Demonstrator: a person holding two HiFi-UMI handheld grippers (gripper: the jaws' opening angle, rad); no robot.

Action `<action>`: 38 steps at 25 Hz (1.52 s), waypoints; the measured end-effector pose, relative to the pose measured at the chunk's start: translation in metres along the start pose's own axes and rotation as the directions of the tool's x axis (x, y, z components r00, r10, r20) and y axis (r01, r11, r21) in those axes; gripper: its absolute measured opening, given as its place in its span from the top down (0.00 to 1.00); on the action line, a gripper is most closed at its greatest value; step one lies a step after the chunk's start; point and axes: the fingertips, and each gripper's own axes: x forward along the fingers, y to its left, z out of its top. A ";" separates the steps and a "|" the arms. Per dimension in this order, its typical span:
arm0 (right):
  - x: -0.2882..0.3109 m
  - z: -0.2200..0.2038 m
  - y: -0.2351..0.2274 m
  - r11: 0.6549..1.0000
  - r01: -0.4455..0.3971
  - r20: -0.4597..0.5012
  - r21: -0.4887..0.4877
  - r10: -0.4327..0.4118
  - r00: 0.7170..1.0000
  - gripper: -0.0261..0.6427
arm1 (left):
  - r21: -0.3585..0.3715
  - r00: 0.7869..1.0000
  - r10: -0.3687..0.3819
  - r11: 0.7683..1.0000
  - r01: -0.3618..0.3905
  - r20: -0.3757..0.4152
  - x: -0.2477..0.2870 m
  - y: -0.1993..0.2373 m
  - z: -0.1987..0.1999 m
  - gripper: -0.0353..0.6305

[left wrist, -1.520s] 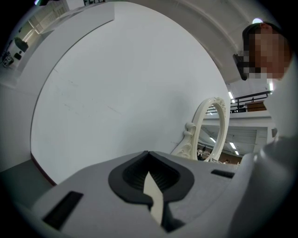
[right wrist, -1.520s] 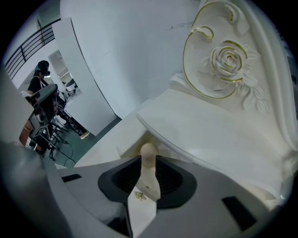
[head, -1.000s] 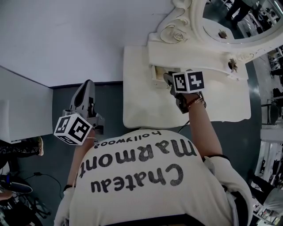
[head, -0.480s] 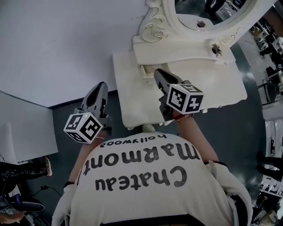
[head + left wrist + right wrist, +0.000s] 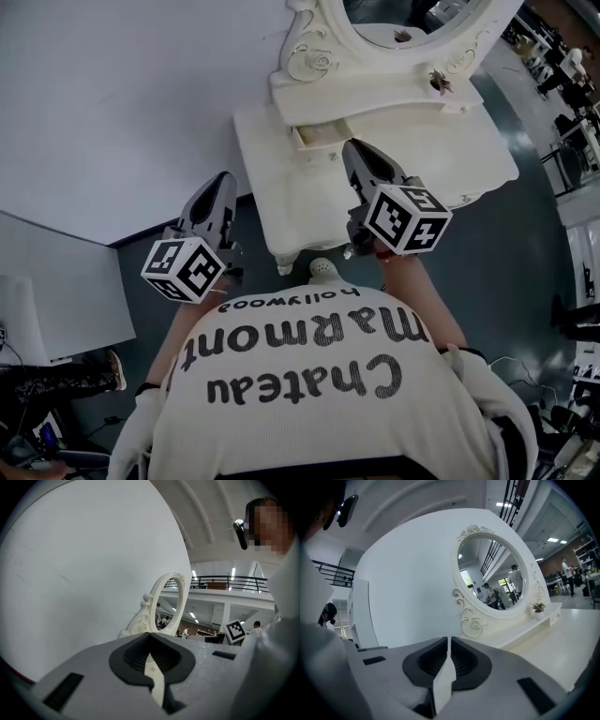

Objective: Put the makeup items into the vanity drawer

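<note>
White wall (image 5: 112,94) and dark floor (image 5: 544,244) frame a cream vanity desk (image 5: 469,155), with an ornate oval mirror (image 5: 412,11) on its far side. Under the mirror's shelf the small vanity drawer (image 5: 317,137) stands pulled out toward us.

We see no makeup items on the desk and none in either claw. If any lie in the drawer, its inside is too small for us to tell.

Our right claw (image 5: 356,155) hangs over the desk just near of the drawer and points at it. Its jaws are pressed together on nothing. Our left claw (image 5: 223,180) is off the desk's left edge, above the floor. It is likewise closed and empty.

We judge the loading to be over, or at least paused, and the likely step in hand is the drawer itself. Pushing it home would call for a straight nudge with the right claw's closed tip against the drawer front.

Little stands in the way. A small plant (image 5: 438,81) sits on the shelf well to the right, clear of that path. A white panel (image 5: 56,291) stands far left, apart from both claws.
</note>
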 end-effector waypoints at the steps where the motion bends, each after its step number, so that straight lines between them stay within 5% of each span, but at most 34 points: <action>1: -0.005 -0.001 0.000 1.000 0.008 0.004 0.000 -0.008 1.000 0.90 | 0.004 1.000 -0.005 1.000 0.005 -0.003 -0.004 -0.002 -0.001 0.94; 14: -0.053 -0.008 -0.010 0.996 0.078 0.010 -0.031 -0.078 0.997 0.90 | 0.005 0.999 -0.032 0.999 0.032 -0.005 -0.022 -0.024 -0.013 0.94; 38: -0.116 -0.004 -0.101 0.997 0.068 -0.082 -0.042 -0.072 0.994 0.90 | -0.012 1.000 -0.003 1.000 0.003 0.008 0.026 -0.118 -0.044 0.94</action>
